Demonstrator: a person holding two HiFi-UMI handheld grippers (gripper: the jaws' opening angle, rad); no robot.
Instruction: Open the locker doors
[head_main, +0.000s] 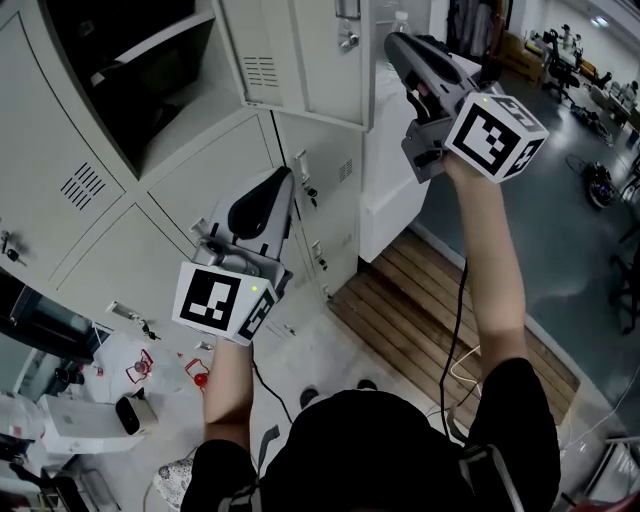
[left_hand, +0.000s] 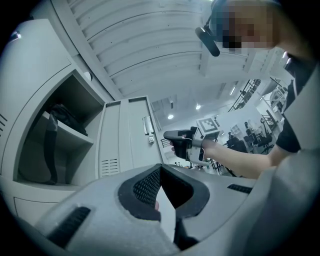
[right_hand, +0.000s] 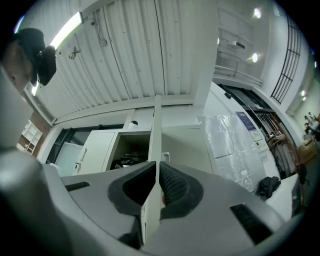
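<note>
The grey lockers fill the left of the head view. The upper locker stands open with a dark bag inside. Its door is swung out, and my right gripper is shut on the free edge. In the right gripper view this door edge runs as a thin white panel between the closed jaws. My left gripper is lower, shut on the edge of the middle locker door. In the left gripper view that thin panel sits between the jaws.
The left gripper view shows the open locker, its swung door and the right gripper beyond. A white cabinet stands right of the lockers, above a wooden pallet. Bags and a white box lie lower left.
</note>
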